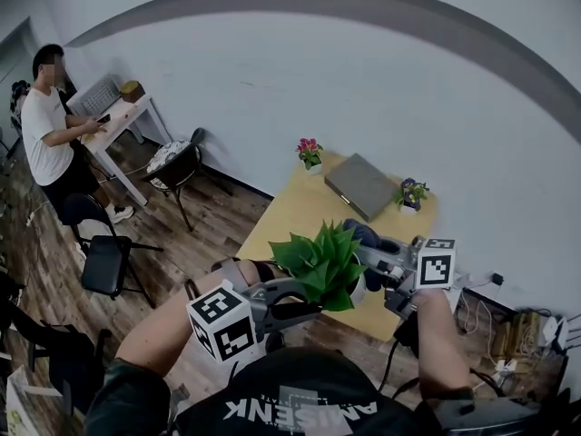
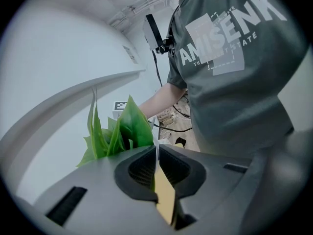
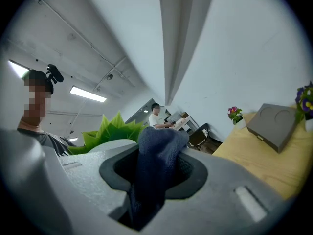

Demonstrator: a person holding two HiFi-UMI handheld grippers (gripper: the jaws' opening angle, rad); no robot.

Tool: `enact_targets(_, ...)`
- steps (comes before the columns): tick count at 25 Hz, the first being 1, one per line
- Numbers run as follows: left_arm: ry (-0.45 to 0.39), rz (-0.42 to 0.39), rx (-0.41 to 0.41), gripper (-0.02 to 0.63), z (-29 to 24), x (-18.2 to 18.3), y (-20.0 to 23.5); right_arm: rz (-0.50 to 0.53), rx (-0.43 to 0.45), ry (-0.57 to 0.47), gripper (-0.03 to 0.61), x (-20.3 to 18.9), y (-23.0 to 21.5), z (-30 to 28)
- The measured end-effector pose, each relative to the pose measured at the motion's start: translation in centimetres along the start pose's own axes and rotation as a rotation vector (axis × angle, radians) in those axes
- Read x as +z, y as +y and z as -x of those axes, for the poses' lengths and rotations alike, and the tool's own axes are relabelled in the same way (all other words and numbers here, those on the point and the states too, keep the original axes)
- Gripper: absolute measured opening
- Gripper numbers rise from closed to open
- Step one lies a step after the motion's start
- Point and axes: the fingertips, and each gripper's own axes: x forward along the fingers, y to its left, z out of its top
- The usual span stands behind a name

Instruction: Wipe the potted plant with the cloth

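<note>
The potted plant [image 1: 322, 263], with broad green leaves and a white pot [image 1: 359, 289], is held up over the near edge of the yellow table [image 1: 300, 209]. My left gripper [image 1: 313, 309] reaches in under the leaves from the left. In the left gripper view its jaws [image 2: 157, 153] are shut on a thin white edge, apparently the pot's rim, with the leaves [image 2: 120, 131] just beyond. My right gripper [image 1: 381, 269] is at the plant's right side, shut on a dark blue cloth [image 3: 156, 165] that bulges out past the jaws. The cloth [image 1: 365, 240] sits against the leaves [image 3: 115, 126].
On the table lie a flat grey box [image 1: 361, 185], a small pot of pink flowers [image 1: 310, 153] and a small pot of purple flowers [image 1: 411, 194]. A person [image 1: 50, 125] stands at a white desk [image 1: 123, 121] far left, with dark chairs [image 1: 104, 252] nearby. Cables lie on the floor [image 1: 508, 334] at right.
</note>
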Motion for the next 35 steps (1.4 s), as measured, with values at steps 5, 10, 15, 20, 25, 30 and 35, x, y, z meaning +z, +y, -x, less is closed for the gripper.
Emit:
enact_targets(5, 0.004, 0.013, -0.002, 0.018, 0.0, -0.1, 0.0, -0.066, -0.013, 0.005, 0.129, -2.1, -1.6, 1.1)
enact_targets(10, 0.001, 0.022, -0.001, 0.018, 0.0, -0.1, -0.2, -0.097, -0.041, 0.012, 0.129, -3.7, -2.5, 2.2)
enact_targets(15, -0.036, 0.053, -0.004, 0.017, 0.0, 0.4, 0.3, -0.116, -0.082, -0.007, 0.129, -4.3, -3.8, 4.0)
enact_targets(20, -0.073, 0.092, -0.029, 0.017, 0.9, 1.3, 0.5, -0.097, -0.079, -0.044, 0.129, -2.7, -3.6, 4.4)
enact_targets(25, -0.127, 0.123, -0.065, 0.017, 1.2, 2.0, 0.5, -0.103, 0.015, -0.120, 0.129, 0.5, -2.0, 3.5)
enact_targets(30, -0.162, 0.164, -0.072, 0.017, 1.8, 3.1, 1.0, -0.114, 0.185, -0.099, 0.129, 1.8, 0.2, 0.9)
enact_targets(35, -0.184, 0.208, -0.057, 0.017, 2.1, 3.6, 1.5, -0.114, 0.315, -0.023, 0.129, 1.3, 1.3, -0.6)
